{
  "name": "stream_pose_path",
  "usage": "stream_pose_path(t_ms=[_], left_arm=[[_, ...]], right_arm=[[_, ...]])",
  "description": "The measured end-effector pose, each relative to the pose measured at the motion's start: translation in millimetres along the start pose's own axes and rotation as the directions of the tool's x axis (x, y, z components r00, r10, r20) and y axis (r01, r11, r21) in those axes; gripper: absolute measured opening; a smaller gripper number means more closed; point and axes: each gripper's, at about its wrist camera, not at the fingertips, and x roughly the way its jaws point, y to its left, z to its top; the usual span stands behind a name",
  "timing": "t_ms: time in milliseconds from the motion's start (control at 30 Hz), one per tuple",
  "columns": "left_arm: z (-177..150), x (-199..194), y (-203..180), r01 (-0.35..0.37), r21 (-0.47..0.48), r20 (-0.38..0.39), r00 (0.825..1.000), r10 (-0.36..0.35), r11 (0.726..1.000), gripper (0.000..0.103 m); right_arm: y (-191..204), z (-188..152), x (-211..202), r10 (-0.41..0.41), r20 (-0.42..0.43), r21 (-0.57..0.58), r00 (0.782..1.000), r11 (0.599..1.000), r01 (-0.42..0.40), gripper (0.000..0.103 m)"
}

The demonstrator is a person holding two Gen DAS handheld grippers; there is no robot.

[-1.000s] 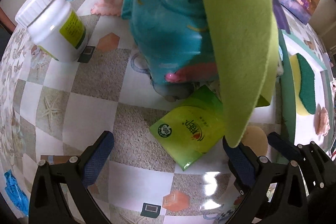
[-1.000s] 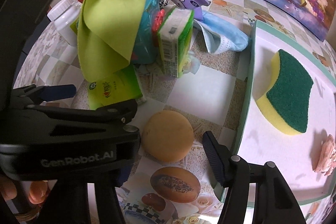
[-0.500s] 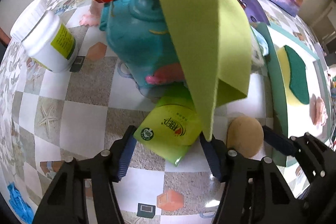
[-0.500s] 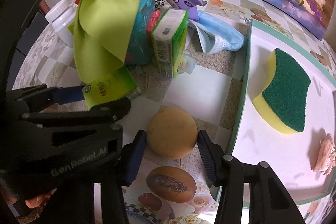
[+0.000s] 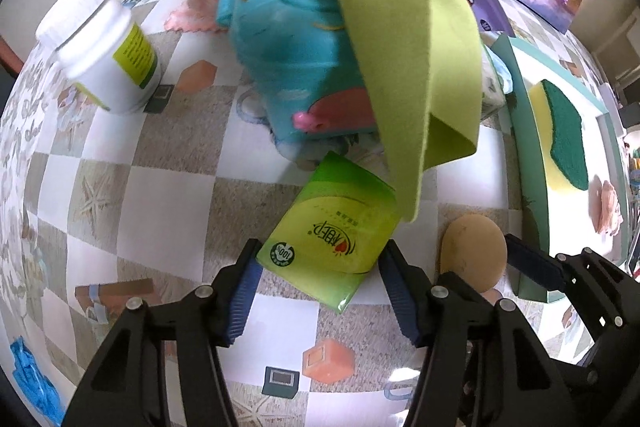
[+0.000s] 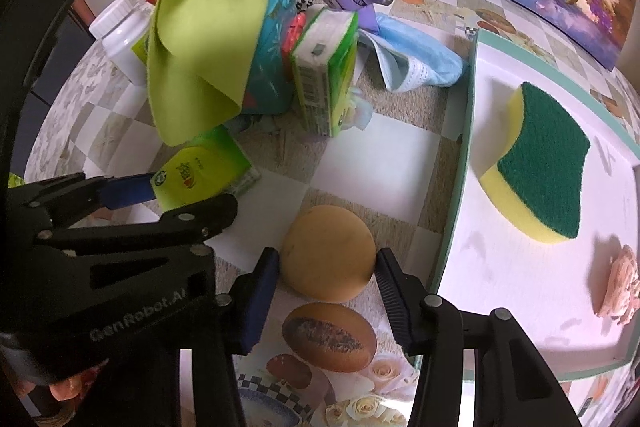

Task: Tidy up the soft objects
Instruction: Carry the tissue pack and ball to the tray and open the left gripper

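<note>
Right wrist view: right gripper points steeply down, clamping tan sponge.

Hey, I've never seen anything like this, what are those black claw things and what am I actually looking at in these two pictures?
No robot here: a person holds a two-finger gripper in each hand, and each carries a wide-angle camera looking along its fingers.

The left wrist view shows the left gripper with its blue pads closed on a flat green tissue pack lying on the checkered tablecloth.

The right wrist view shows the right gripper closed on a round tan sponge puff.

Behind them sits a pile: a lime-green cloth draped over a teal pouch, beside a white bottle. To the right, a white tray holds a yellow-and-green scouring sponge.
</note>
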Motion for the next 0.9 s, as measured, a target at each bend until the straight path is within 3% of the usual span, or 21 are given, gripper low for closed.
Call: stream_pose_path(t_ms=[533,900], left_arm=[[-28.8,-25.2,30.5,-0.011,-0.117,0.008,1.000,0.012,0.993,0.061],[-42.4,-73.5,51.5,-0.019,-0.136,0.066,0.997,0.028,0.991,0.061]], right_arm=[[-8.9,-15.9,-38.7,0.028,0.068,0.035,0.997,0.999,-0.031,0.053],[-16.3,-18.4,-70.8,-0.048,0.163,0.078,0.986,0.996,0.036,0.053]])
